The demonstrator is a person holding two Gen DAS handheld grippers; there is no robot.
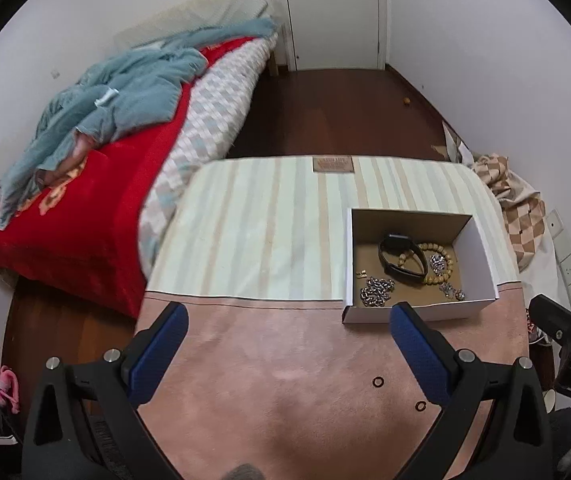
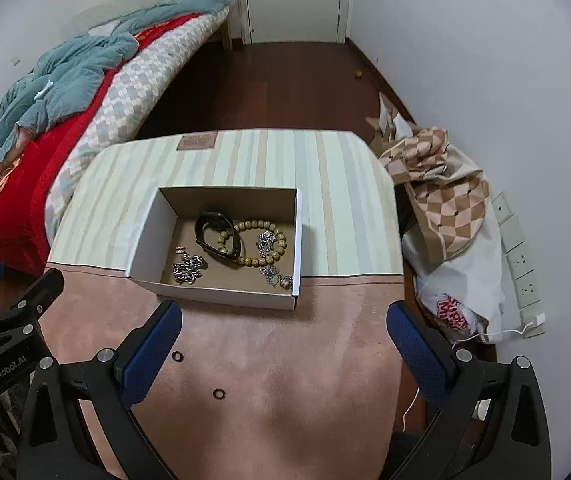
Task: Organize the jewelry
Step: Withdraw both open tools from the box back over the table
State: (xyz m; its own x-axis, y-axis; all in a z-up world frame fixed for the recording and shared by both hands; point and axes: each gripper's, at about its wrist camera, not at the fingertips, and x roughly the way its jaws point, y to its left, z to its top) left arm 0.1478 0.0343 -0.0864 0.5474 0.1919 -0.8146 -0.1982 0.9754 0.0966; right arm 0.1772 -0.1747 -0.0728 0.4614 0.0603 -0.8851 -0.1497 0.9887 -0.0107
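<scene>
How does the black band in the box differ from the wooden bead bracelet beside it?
The black band is one smooth dark strap, while the wooden bead bracelet is a string of separate round tan beads. The band stands on its edge; the bracelet lies flat on the box floor. The band makes a narrow oval; the bracelet makes a wider loop. Both are closed loops, overlap each other, and lie inside the white box.

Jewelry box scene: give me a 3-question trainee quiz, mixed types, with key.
1. True or false: the black watch lies inside the white box.
2. How many small dark rings lie loose on the pink mat?
3. The left gripper and right gripper are: A) both open, B) both shut, C) one holding the wooden bead bracelet.

Key: 1 true; 2 two; 3 A.
</scene>
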